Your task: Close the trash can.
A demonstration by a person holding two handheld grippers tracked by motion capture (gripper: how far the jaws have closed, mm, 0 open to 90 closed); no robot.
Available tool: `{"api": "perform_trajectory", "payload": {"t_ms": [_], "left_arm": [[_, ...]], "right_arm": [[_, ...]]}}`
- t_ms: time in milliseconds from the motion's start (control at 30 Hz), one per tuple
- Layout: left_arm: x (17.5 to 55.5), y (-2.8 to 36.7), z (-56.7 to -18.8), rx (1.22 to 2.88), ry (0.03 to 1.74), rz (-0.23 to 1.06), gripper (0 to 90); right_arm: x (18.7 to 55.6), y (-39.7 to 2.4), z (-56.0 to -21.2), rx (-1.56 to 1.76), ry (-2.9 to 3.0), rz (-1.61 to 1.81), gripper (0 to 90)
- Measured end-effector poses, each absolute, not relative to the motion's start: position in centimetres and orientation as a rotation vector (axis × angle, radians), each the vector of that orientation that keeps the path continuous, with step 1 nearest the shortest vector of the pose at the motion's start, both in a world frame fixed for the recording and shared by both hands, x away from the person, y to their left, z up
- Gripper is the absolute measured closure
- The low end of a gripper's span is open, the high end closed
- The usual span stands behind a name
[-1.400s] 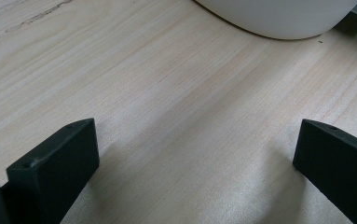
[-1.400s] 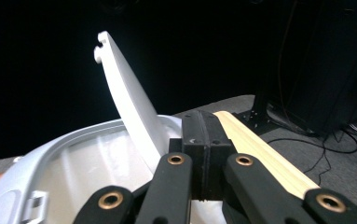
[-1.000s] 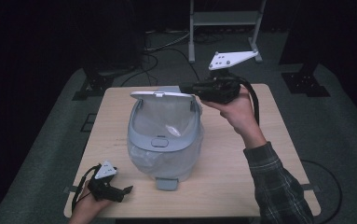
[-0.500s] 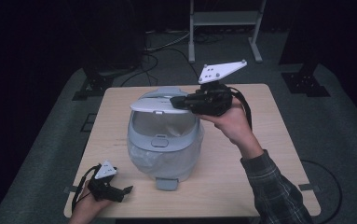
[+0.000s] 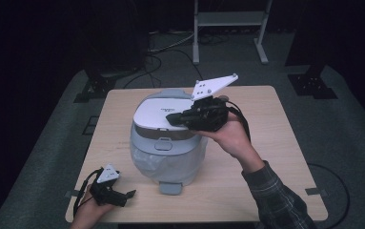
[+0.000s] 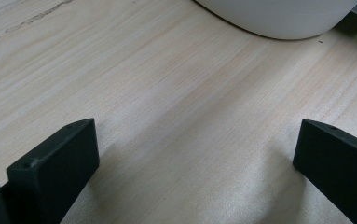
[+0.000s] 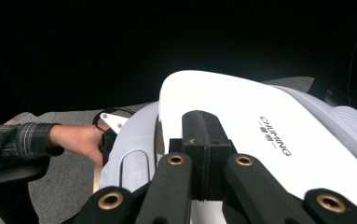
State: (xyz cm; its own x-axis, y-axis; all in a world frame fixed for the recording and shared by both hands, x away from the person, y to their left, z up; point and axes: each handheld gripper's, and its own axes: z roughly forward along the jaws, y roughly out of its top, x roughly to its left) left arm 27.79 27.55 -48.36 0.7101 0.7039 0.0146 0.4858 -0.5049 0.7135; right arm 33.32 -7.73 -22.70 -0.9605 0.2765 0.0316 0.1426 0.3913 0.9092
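A: Status of the lid?

B: Nearly down. It sits low over the body of the rice cooker, which stands mid-table. A thin gap seems to remain along the front edge, above the latch button.

A: Right gripper?

B: Jaws closed flat together, nothing between them. In the right gripper view the tips rest on the white lid panel, beside the printed lettering. It pushes; it does not grip.

A: Left gripper?

B: Parked at the near left corner of the table, jaws wide apart and empty. The left gripper view shows bare wood between them, with the cooker base ahead.

A: Step in hand?

B: Closing the lid, final stage. Next move, by my reading: press straight down near the front edge until the latch seats. The body may need steadying if it slides.
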Motion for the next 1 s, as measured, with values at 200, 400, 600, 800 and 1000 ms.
{"api": "perform_trajectory", "payload": {"t_ms": [200,400,600,800,1000], "left_arm": [[27.8,27.5,-48.4,2.206,0.9,0.397,0.0],[27.8,27.5,-48.4,2.206,0.9,0.397,0.0],[27.8,27.5,-48.4,2.206,0.9,0.397,0.0],[27.8,27.5,-48.4,2.206,0.9,0.397,0.0],[27.8,27.5,-48.4,2.206,0.9,0.396,0.0]], "right_arm": [[33.0,-7.2,-23.3,0.362,2.541,1.611,90.0],[32.7,-6.7,-23.7,0.343,2.567,1.589,90.0],[32.7,-6.3,-24.2,0.343,2.595,1.559,90.0],[32.7,-6.0,-24.4,0.338,2.617,1.525,90.0],[32.4,-5.6,-24.6,0.347,2.642,1.511,90.0]]}}
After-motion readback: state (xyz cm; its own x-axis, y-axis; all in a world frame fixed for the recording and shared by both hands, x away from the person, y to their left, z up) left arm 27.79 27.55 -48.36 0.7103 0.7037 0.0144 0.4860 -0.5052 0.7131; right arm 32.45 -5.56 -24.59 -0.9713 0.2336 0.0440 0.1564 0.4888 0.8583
